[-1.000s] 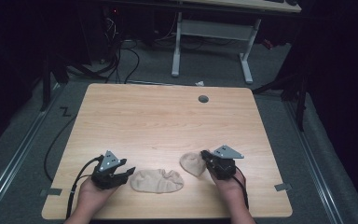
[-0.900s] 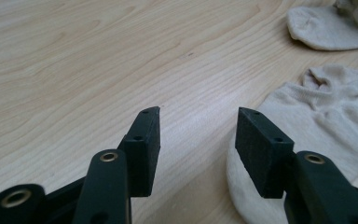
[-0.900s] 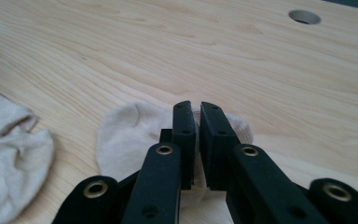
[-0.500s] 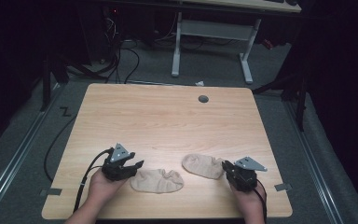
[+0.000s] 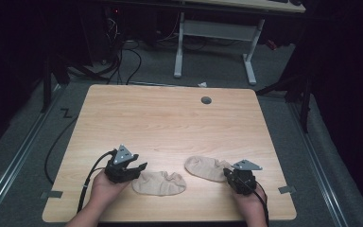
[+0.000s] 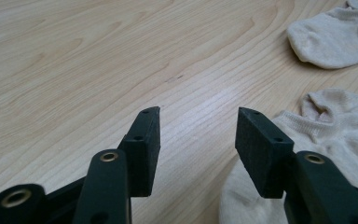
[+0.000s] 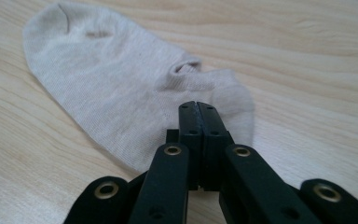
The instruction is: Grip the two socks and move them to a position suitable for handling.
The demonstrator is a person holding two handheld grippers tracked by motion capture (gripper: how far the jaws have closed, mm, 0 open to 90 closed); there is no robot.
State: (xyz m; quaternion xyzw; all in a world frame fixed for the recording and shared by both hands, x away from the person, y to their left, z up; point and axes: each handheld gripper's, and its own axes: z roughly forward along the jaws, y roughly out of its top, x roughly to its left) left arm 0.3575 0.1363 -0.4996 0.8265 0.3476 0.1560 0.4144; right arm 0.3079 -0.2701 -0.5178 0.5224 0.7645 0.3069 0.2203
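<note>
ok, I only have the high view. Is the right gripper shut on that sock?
Observer: In the right gripper view, the right gripper has just been closing; its pads meet with no fabric showing between them. The right sock lies flat beyond the tips.
Operator: Left one?
Observer: In the left gripper view, the left gripper is open, with bare table between the tips.
Operator: Touching its sock?
Observer: The near sock lies beside one pad; I can't tell if they touch.

My left claw (image 5: 133,169) sits low in my left hand (image 5: 105,187), its jaws standing wide apart. My right claw (image 5: 227,174), gripped in my right hand (image 5: 248,201), has just been closing; its jaws now meet, nothing between them.
</note>
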